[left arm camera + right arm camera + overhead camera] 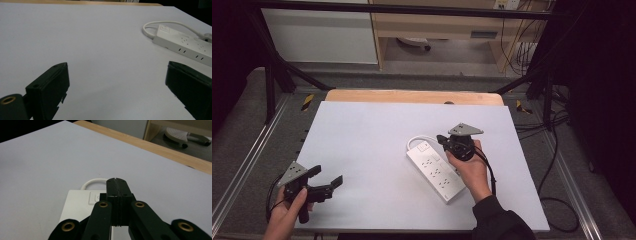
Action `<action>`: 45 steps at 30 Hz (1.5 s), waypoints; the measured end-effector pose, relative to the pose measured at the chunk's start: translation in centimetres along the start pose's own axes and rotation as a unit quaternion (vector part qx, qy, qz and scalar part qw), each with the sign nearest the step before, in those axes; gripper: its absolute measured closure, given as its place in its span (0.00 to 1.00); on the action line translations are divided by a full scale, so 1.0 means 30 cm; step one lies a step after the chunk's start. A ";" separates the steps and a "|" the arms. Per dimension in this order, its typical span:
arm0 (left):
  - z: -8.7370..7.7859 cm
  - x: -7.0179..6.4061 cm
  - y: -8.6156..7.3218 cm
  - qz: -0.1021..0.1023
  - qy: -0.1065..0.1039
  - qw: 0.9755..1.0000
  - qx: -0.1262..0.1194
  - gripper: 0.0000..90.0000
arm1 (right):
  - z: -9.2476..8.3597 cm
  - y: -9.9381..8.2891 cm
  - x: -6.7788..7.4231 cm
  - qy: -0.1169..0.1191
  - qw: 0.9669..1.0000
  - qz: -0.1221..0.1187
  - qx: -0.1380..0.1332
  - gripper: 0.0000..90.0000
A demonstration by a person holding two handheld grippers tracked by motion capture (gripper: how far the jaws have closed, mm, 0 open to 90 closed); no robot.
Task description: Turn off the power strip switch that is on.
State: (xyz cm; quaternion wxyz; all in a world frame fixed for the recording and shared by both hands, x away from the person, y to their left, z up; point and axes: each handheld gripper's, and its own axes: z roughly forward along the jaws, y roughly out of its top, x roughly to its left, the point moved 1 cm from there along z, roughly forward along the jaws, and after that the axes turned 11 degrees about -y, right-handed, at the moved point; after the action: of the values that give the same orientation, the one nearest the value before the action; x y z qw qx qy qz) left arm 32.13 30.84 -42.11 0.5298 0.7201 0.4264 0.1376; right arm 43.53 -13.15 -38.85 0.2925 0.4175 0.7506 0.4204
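Right gripper (pixel 444 139) hovering clenched, nothing between jaws, over switch end of white power strip (pixel 435 171) lying right of centre on counter (pixel 362 145). Left gripper (pixel 326 176) resting released, well apart.

Your table (pixel 362 145) carries a white sheet. On it lies the white power strip (pixel 435 171), right of the table's middle, its cord (pixel 416 139) looped at the strip's far end.
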 end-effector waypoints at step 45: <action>0.001 0.001 -0.001 0.003 0.000 1.000 0.003 0.06 | 0.075 -0.103 0.034 -0.006 0.998 0.009 0.056 1.00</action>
State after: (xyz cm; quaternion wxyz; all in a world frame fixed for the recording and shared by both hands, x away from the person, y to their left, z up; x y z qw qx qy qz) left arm 32.15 30.83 -42.16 0.5274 0.7229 0.4247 0.1377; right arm 43.64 -12.32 -42.70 0.2697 0.4424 0.7674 0.3776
